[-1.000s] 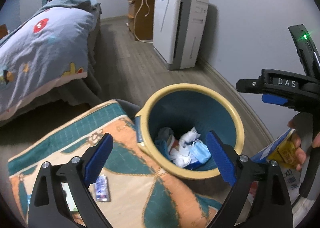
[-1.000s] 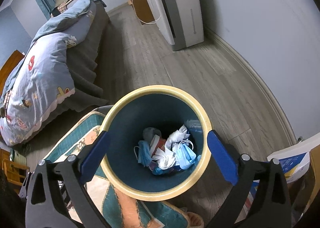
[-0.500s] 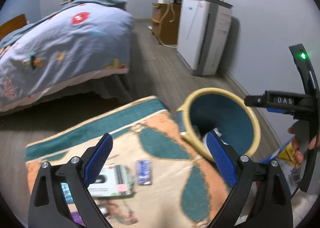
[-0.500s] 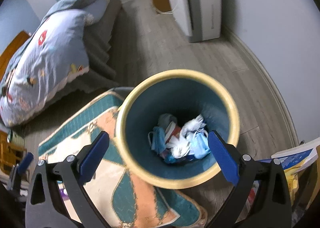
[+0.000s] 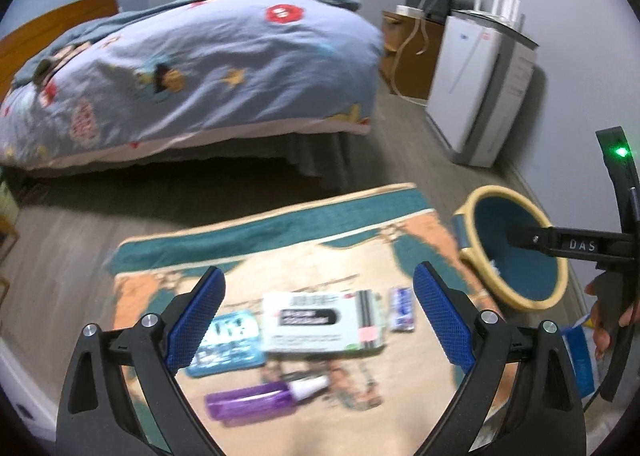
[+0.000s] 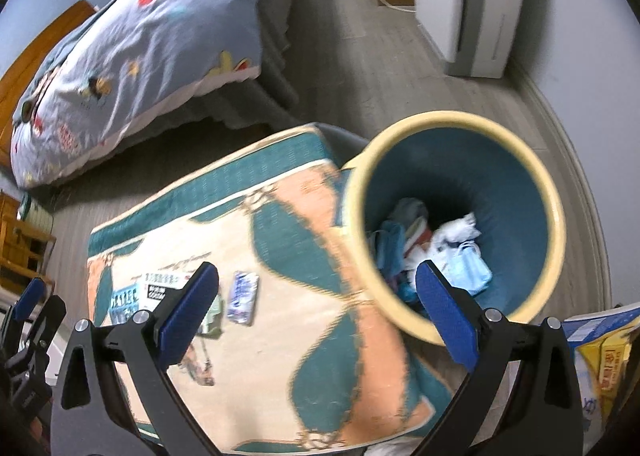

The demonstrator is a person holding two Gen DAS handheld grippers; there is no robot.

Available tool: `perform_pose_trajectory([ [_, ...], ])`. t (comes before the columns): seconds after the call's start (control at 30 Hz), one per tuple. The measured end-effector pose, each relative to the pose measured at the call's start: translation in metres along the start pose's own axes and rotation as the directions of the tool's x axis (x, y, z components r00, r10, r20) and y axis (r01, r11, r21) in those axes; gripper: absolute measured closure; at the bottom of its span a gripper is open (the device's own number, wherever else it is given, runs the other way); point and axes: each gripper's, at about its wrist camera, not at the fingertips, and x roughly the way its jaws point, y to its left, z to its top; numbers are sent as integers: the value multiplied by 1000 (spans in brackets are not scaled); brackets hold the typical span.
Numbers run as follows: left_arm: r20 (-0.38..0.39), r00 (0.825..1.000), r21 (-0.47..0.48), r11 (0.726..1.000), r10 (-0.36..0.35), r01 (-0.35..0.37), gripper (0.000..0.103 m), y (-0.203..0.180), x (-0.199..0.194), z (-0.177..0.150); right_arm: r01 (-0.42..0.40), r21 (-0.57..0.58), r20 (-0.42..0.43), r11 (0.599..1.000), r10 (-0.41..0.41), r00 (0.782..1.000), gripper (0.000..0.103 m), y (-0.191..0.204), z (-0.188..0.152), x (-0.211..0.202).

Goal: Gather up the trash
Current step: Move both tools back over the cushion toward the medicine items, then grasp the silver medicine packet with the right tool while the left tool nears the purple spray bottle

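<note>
A yellow-rimmed teal trash bin [image 5: 516, 296] [image 6: 552, 215] stands at the right of a teal and orange patterned cloth [image 5: 280, 248] [image 6: 280, 336]. Crumpled tissues and face masks [image 6: 452, 252] lie in the bin. On the cloth lie a white box [image 5: 320, 322], a teal packet [image 5: 228, 340], a small blue-white wrapper [image 5: 401, 308] [image 6: 242, 298] and a purple bottle [image 5: 256, 406]. My left gripper [image 5: 318, 320] is open and empty above the white box. My right gripper [image 6: 316, 320] is open and empty over the cloth beside the bin; it shows in the left wrist view [image 5: 568, 244].
A bed with a blue quilt [image 5: 180, 67] [image 6: 140, 47] stands behind the cloth. A white appliance [image 5: 480, 87] [image 6: 472, 3] stands by the right wall next to a wooden cabinet [image 5: 408, 55]. Blue and yellow packaging [image 6: 600, 356] lies at the right. Wooden furniture [image 6: 20, 240] is at the left.
Both grippers have swung left, away from the bin and over the cloth. The white box, teal packet and purple bottle have come into the left wrist view. Both stay open.
</note>
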Motion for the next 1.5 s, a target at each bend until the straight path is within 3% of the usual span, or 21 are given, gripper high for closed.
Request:
perform_pose_trajectory([
  [0.23,-88,991,-31,994,98,-101,9,53,14,-19,-18,-37,-66,999,15,998,6,44,-9,26],
  [0.6,-143,985,-35,995,92,-98,9,78,23,-31,26,-67,-201,997,-39,979,9,69,-20,84],
  [0.87,-162,985,-72,994,64,-77,9,90,31,-29,-27,-99,-268,995,0,964,29,92,-28,112],
  [1.07,-166,984,-73,995,61,-73,9,94,32,-29,21,-81,-304,997,-44,952,50,88,-30,130],
  [1.2,-184,981,-81,994,56,-72,9,96,35,-31,38,-72,-326,997,-60,944,58,84,-31,139],
  [1.33,-237,971,-77,996,23,-42,9,92,44,-41,42,-113,-321,993,-77,944,59,88,-30,141],
  [1.43,-282,959,-61,998,-17,0,9,85,52,-50,68,-168,-319,983,-120,940,72,92,-31,141],
  [1.5,-311,949,-50,998,-44,30,9,81,57,-56,54,-160,-330,986,-105,938,73,92,-32,141],
])
